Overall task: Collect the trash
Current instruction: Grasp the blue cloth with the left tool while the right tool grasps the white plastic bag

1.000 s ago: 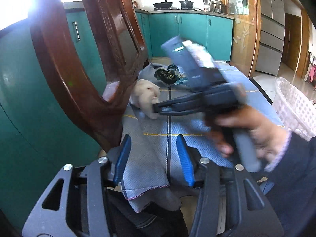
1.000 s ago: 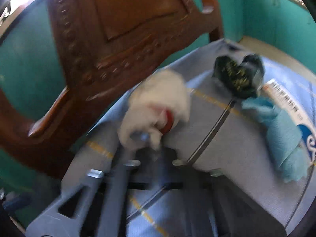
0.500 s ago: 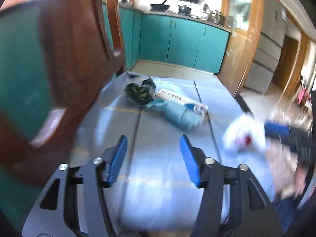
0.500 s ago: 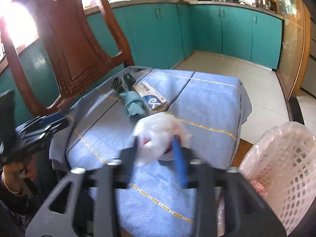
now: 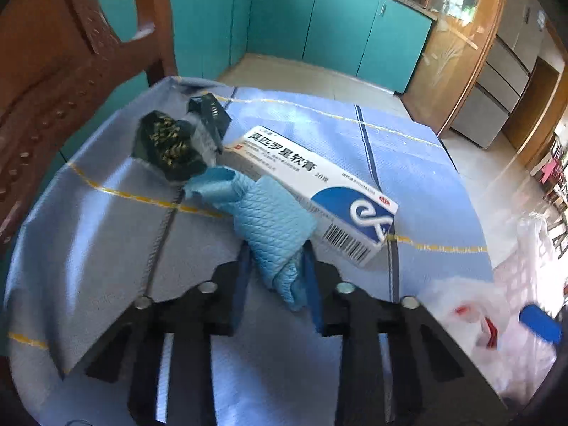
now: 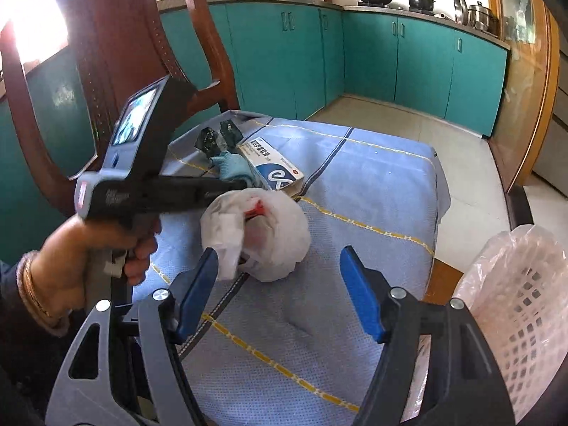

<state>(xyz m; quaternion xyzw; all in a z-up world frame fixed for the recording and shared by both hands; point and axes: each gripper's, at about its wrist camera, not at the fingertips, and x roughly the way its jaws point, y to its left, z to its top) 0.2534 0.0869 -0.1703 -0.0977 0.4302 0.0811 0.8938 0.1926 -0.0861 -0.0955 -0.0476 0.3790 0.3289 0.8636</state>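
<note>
A table with a blue checked cloth (image 6: 372, 184) fills most of both views. A big brown wooden chair (image 6: 117, 35) stands at its far left side, and teal kitchen cupboards (image 6: 419, 60) run along the wall behind. A white plastic basket (image 6: 514, 305) lined with a thin clear bag sits off the right edge of the table, low in the right wrist view.

The right gripper (image 6: 280, 284) hangs over the near part of the cloth. Its blue jaws are spread wide and nothing is pinched between them. A crumpled white plastic bag (image 6: 262, 227) with something red inside lies on the cloth just past the tips, close to the left blue pad.

The left gripper (image 5: 277, 277) is held in a hand (image 6: 81, 255) with gold bangles on the wrist. It points down at the far left part of the table. Its jaws are closing, and the near end of a crumpled blue glove (image 5: 269, 220) sits between them.

A white and blue medicine box (image 5: 316, 191) lies flat, touching the glove on its right side. A dark green crumpled wrapper (image 5: 170, 145) sits just behind the glove, close to the chair
</note>
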